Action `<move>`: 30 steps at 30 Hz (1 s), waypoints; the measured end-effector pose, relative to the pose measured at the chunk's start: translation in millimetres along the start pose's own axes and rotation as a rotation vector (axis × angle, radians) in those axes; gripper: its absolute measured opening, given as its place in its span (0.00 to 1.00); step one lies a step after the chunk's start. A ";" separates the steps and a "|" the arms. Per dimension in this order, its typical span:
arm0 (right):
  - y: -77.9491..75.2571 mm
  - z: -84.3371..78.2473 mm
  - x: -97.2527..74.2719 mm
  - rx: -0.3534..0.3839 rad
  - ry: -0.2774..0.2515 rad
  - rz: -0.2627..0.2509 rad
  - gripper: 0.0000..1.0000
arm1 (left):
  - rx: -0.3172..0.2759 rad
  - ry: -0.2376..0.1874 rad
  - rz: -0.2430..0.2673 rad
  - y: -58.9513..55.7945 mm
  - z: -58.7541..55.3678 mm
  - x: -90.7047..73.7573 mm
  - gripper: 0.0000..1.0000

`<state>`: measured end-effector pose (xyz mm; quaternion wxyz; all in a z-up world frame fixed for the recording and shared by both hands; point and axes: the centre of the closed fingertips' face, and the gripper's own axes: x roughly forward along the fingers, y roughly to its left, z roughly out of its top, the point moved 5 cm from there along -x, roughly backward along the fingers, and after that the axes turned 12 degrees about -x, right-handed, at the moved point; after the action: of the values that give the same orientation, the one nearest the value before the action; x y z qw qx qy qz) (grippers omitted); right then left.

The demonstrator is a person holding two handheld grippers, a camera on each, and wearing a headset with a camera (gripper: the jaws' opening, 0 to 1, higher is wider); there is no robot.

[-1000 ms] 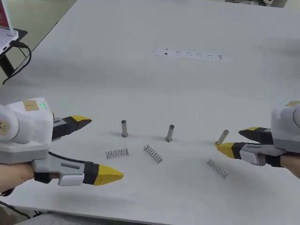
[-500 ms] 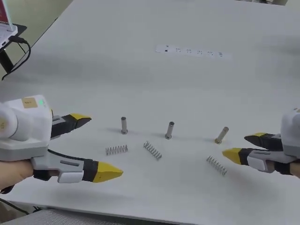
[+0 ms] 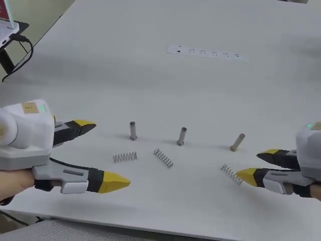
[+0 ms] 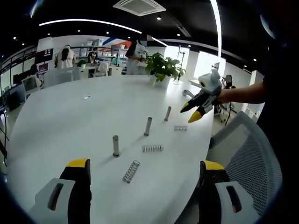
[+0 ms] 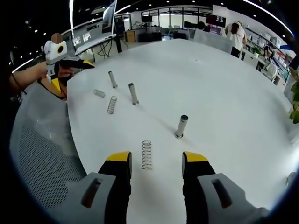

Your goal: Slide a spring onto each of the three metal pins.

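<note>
Three short metal pins stand on the white table: the left pin, the middle pin, and the right pin, which leans. Three springs lie in front of them: one at the left, one in the middle, one at the right. My left gripper is open, low at the left, short of the left spring. My right gripper is open, with its fingertips just right of the right spring, which lies between its jaws in the right gripper view. Nothing is held.
A white power strip lies farther back on the table. A black cable hangs off the far left edge. The table's near edge runs just below both grippers. Office desks, plants and people stand in the background.
My right gripper has drawn back from the right pin, moving down and toward the right spring. The left gripper has stayed where it was. The pins and springs have not moved.
</note>
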<state>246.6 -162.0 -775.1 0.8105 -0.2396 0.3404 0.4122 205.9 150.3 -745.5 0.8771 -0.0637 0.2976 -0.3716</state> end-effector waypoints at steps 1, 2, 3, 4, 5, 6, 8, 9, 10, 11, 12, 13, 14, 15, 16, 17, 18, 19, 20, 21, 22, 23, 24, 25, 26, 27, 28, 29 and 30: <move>0.1 -0.4 1.1 -0.007 0.002 0.005 0.42 | 0.000 0.000 0.000 -0.1 0.0 0.0 0.94; 1.2 0.0 2.1 -0.015 0.005 0.008 0.42 | 0.000 0.001 0.001 -0.2 -0.2 0.0 0.94; 2.2 0.5 2.4 -0.021 0.005 0.008 0.42 | 0.002 0.004 0.002 -0.3 -0.8 -0.3 0.94; 3.2 0.8 3.4 -0.030 0.008 0.013 0.42 | 0.002 0.005 0.003 -0.3 -1.1 -0.4 0.94; 3.2 0.3 4.4 -0.034 0.012 0.016 0.41 | 0.001 0.004 0.002 -0.4 -1.1 -0.6 0.94; 4.2 0.4 5.2 -0.042 0.015 0.018 0.41 | -0.001 0.002 0.003 -0.6 -1.1 -0.9 0.94; 6.7 0.7 5.9 -0.057 0.021 0.025 0.41 | -0.002 0.002 0.004 -0.6 -1.5 -1.3 0.94; 6.8 0.0 6.5 -0.070 0.029 0.026 0.40 | -0.002 0.003 0.005 -0.6 -1.7 -1.6 0.93; 7.1 -0.6 7.0 -0.080 0.037 0.025 0.40 | -0.003 0.003 0.004 -0.9 -1.8 -1.7 0.93; 8.0 -2.5 8.4 -0.088 0.048 0.030 0.39 | -0.003 0.003 0.005 -0.9 -1.8 -1.7 0.93; 8.6 -3.1 8.8 -0.092 0.052 0.034 0.38 | -0.003 0.003 0.006 -0.4 -2.0 -1.6 0.93; 10.3 -3.8 9.8 -0.099 0.057 0.039 0.36 | -0.004 0.004 0.006 -0.3 -2.2 -1.6 0.93; 11.3 -4.2 10.5 -0.102 0.060 0.042 0.35 | -0.004 0.005 0.006 -0.4 -2.5 -1.5 0.93; 12.9 -4.3 11.0 -0.104 0.063 0.047 0.34 | -0.004 0.005 0.006 -0.5 -2.7 -1.5 0.93; 14.6 -4.5 11.9 -0.105 0.067 0.052 0.33 | -0.005 0.005 0.005 -0.7 -2.9 -1.4 0.93; 14.9 -5.7 13.5 -0.107 0.068 0.054 0.33 | -0.005 0.005 0.005 -1.0 -3.1 -1.4 0.93; 15.3 -6.4 14.5 -0.108 0.072 0.057 0.32 | -0.005 0.007 0.004 -0.9 -3.9 -1.2 0.93; 16.0 -7.1 15.2 -0.108 0.079 0.062 0.30 | -0.006 0.008 0.004 -1.0 -4.3 -1.1 0.93; 16.5 -7.8 16.0 -0.110 0.084 0.065 0.28 | -0.006 0.010 0.004 -1.2 -4.6 -1.1 0.93; 16.9 -7.9 16.5 -0.113 0.085 0.067 0.26 | -0.006 0.011 0.003 -1.4 -4.8 -1.2 0.93; 17.1 -8.4 17.5 -0.117 0.090 0.070 0.25 | -0.005 0.012 0.002 -1.6 -5.0 -1.3 0.93; 17.2 -8.8 18.1 -0.120 0.093 0.071 0.24 | -0.005 0.012 0.002 -1.6 -5.0 -1.4 0.93; 17.1 -9.5 19.0 -0.130 0.099 0.073 0.23 | -0.006 0.011 0.003 -1.3 -4.9 -1.6 0.93; 17.4 -9.6 19.8 -0.133 0.102 0.074 0.22 | -0.008 0.011 0.003 -1.0 -4.8 -1.8 0.93; 17.4 -10.0 21.2 -0.137 0.108 0.077 0.21 | -0.008 0.011 0.004 -0.7 -4.8 -2.0 0.93; 17.2 -10.1 22.2 -0.137 0.111 0.079 0.21 | -0.008 0.009 0.005 -0.5 -4.1 -2.1 0.93; 16.9 -10.3 23.7 -0.135 0.115 0.082 0.21 | -0.009 0.005 0.004 -0.6 -3.4 -2.1 0.93; 17.3 -10.2 24.8 -0.134 0.119 0.086 0.20 | -0.010 0.002 0.003 -0.9 -2.7 -2.1 0.93; 17.4 -10.1 25.7 -0.134 0.122 0.088 0.20 | -0.010 0.003 0.003 -1.0 -2.5 -2.0 0.93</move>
<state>239.7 -146.3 -802.8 0.7514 -0.3028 0.3710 0.4539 202.7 151.2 -746.3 0.8769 -0.0669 0.3008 -0.3688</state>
